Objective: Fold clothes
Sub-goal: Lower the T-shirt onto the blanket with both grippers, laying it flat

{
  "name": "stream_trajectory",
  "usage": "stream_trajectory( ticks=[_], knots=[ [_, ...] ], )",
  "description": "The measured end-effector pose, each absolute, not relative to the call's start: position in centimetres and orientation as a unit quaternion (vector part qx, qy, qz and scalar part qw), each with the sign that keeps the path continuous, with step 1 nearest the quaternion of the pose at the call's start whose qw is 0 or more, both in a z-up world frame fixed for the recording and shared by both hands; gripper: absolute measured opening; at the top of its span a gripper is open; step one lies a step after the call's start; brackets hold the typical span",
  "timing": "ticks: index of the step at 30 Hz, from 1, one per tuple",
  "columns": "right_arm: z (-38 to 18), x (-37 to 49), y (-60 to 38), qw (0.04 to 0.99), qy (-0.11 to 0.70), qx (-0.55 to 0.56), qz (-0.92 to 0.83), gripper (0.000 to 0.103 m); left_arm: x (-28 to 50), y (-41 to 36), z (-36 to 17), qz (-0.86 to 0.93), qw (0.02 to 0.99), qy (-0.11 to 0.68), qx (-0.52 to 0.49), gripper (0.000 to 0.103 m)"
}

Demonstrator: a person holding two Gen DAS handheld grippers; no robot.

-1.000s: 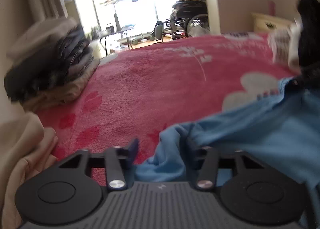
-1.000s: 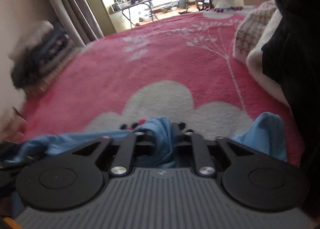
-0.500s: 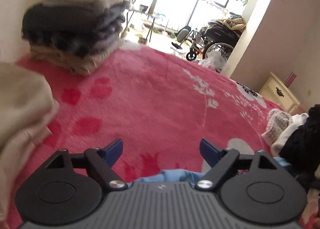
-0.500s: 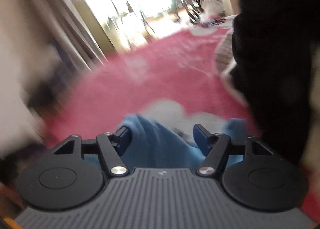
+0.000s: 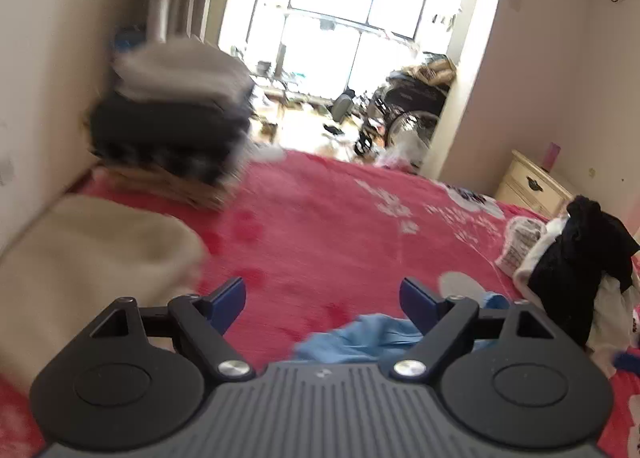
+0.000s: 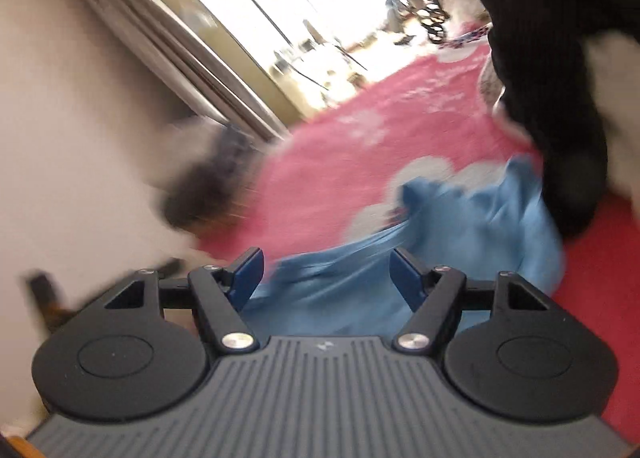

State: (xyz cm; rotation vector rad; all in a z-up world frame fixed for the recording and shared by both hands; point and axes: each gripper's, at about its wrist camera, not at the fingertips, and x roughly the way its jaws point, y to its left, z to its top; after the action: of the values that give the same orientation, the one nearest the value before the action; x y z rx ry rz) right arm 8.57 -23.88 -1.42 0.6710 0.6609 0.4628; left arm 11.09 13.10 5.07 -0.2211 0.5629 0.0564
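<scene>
A light blue garment [image 6: 472,226] lies crumpled on the red floral blanket [image 6: 352,146]. In the left wrist view only a bunched part of it [image 5: 360,338] shows, low and just ahead of the gripper body. My left gripper [image 5: 322,298] is open and empty above the blanket [image 5: 340,218]. My right gripper [image 6: 326,274] is open, tilted, with the blue cloth lying below and between its jaws, not pinched. The right view is motion-blurred.
A stack of folded clothes [image 5: 172,126] stands at the far left by the wall. A beige garment [image 5: 92,250] lies near left. A heap of black and white clothes [image 5: 572,266] sits at right, and shows in the right wrist view [image 6: 560,70]. A nightstand [image 5: 528,186] stands beyond.
Both grippers have opened and let go of the blue garment, which dropped onto the blanket. Both have lifted and pulled back; the right one has tilted.
</scene>
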Motion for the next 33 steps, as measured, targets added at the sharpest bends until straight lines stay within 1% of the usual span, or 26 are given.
stream_trajectory(
  ticks=[4,8,10,13,17,20,23,24,30,33],
  knots=[
    [-2.1,1.9,-24.4,0.841,0.315,0.371,0.235,0.067,7.2,15.5,7.0,0.039,0.952,0.284,-0.107,0.085],
    [-2.4,-2.6,-24.1,0.861,0.345,0.316,0.197,0.063,3.3,16.5,7.5,0.026,0.942,0.318,-0.104,0.085],
    [-2.1,-4.3,-24.7,0.875,0.354,0.285,0.17,0.062,1.1,16.3,6.9,0.005,0.933,0.345,-0.1,0.085],
    [-1.4,-6.8,-27.3,0.887,0.355,0.269,0.125,0.063,-2.2,15.4,5.4,-0.028,0.915,0.391,-0.095,0.085],
    [-1.9,-9.8,-31.2,0.879,0.362,0.302,0.066,0.063,-6.4,13.7,2.0,-0.064,0.88,0.458,-0.11,0.081],
    [-3.0,-11.8,-32.9,0.871,0.36,0.331,0.044,0.063,-9.1,13.0,-0.8,-0.07,0.859,0.494,-0.113,0.076],
    [-2.9,-13.6,-33.5,0.87,0.353,0.343,0.039,0.063,-11.7,13.1,-2.8,-0.06,0.851,0.513,-0.098,0.067],
    [-2.8,-14.0,-33.5,0.871,0.351,0.342,0.039,0.063,-12.5,13.3,-3.1,-0.063,0.847,0.518,-0.097,0.063],
    [-2.3,-15.1,-33.4,0.869,0.354,0.345,0.038,0.063,-15.7,13.0,-5.0,-0.111,0.832,0.537,-0.087,0.056],
    [-2.0,-15.5,-33.1,0.868,0.359,0.341,0.039,0.063,-16.1,12.5,-6.2,-0.101,0.84,0.527,-0.076,0.051]
  ],
)
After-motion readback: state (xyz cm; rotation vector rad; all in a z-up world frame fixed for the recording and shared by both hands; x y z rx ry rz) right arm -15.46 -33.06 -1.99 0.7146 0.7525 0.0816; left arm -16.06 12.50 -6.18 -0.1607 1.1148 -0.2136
